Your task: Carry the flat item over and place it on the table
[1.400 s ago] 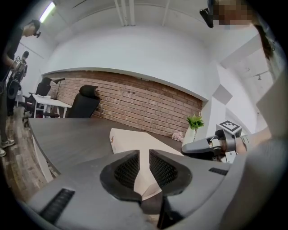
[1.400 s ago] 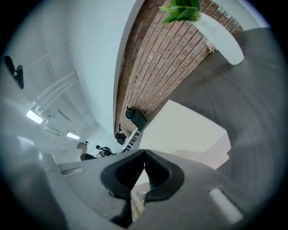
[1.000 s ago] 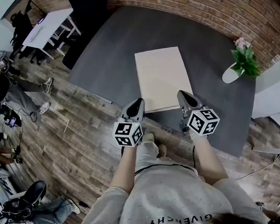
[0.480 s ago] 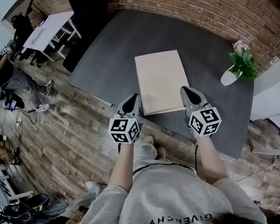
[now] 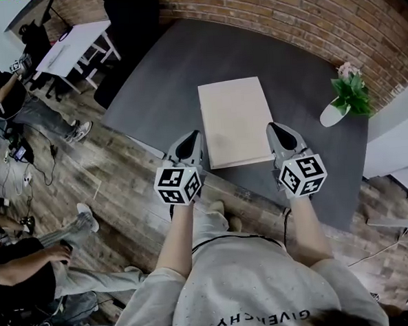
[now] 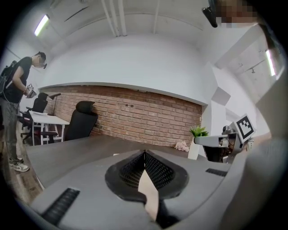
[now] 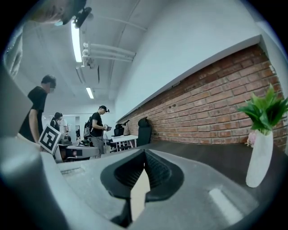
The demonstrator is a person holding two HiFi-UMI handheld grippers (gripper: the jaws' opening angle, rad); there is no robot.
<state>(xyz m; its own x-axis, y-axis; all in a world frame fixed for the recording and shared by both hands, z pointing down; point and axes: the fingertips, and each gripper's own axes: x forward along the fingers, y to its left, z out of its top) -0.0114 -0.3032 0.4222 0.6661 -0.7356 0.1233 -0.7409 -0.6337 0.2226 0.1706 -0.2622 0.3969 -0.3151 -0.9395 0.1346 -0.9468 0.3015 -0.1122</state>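
A flat beige board point(image 5: 234, 121) is over the dark grey table point(image 5: 151, 86), its near edge by the table's front edge. My left gripper point(image 5: 190, 146) is shut on the board's near left corner. My right gripper point(image 5: 279, 136) is shut on the near right corner. In the left gripper view the jaws point(image 6: 145, 155) pinch a thin beige edge of the board point(image 6: 147, 193). The right gripper view shows the same: the jaws point(image 7: 144, 155) are closed on a beige sliver of the board point(image 7: 137, 195). I cannot tell whether the board rests on the table.
A white vase with a green plant point(image 5: 339, 102) stands at the table's right end, also in the right gripper view as the vase point(image 7: 259, 161). A brick wall point(image 5: 298, 15) runs behind the table. A black chair point(image 6: 81, 119) and a white desk point(image 5: 72, 43) stand at far left, with people point(image 5: 6, 81) nearby.
Both grippers and the board have moved forward, farther over the table. The people at the left have shifted about.
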